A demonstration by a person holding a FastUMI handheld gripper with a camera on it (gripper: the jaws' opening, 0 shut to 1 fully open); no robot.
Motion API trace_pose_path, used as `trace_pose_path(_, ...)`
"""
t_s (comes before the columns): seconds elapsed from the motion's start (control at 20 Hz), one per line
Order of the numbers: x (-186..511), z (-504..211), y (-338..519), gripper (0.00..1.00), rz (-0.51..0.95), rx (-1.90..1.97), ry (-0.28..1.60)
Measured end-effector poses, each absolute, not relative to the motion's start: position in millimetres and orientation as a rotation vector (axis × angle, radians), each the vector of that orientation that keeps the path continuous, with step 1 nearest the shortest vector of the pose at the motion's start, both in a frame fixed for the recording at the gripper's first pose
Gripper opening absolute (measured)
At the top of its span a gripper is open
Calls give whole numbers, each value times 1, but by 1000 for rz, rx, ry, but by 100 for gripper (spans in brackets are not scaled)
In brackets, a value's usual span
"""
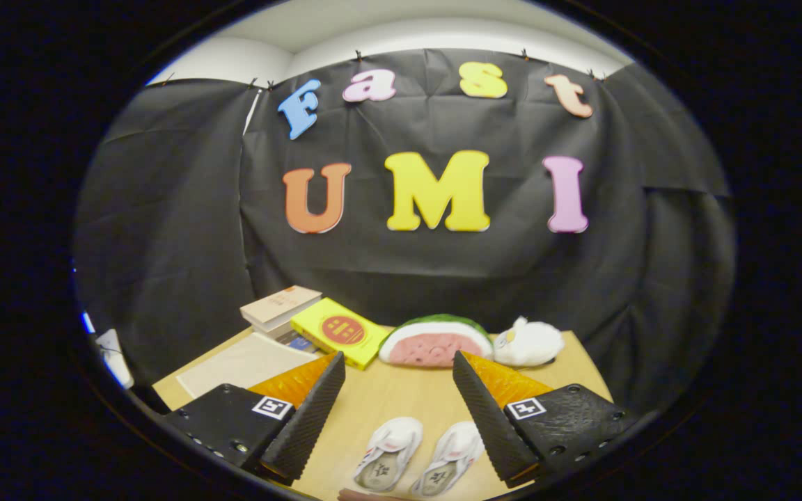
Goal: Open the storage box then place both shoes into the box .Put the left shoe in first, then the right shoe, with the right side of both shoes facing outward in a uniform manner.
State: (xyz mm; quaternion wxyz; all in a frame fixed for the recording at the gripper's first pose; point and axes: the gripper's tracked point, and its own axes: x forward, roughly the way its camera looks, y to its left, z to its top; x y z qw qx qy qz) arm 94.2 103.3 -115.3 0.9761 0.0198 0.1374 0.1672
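Two small white shoes lie side by side on the wooden table (401, 396), low between my fingers. The left one (388, 452) and the right one (448, 458) both have their openings facing up and their toes pointing away from me. My gripper (399, 369) hangs above them, open wide, with nothing between its fingers. A dark reddish edge (366, 495) peeks in just below the shoes; I cannot tell what it is.
At the table's far side sit a stack of books (279, 309), a yellow box with a red round mark (338, 330), a watermelon-slice plush (436, 341) and a white plush toy (530, 342). A pale flat sheet (241, 365) lies left of the fingers.
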Motion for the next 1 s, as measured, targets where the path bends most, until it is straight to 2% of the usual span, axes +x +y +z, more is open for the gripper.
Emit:
trace_pose_path(0.2, 112, -163, 149, 93, 479, 87, 435)
trace_pose_path(0.5, 93, -232, 236, 94, 878, 328, 877)
trace_pose_path(0.75, 101, -257, 249, 94, 987, 669, 1123)
trace_pose_path(1.0, 110, -256, 250, 94, 1021, 927, 1222)
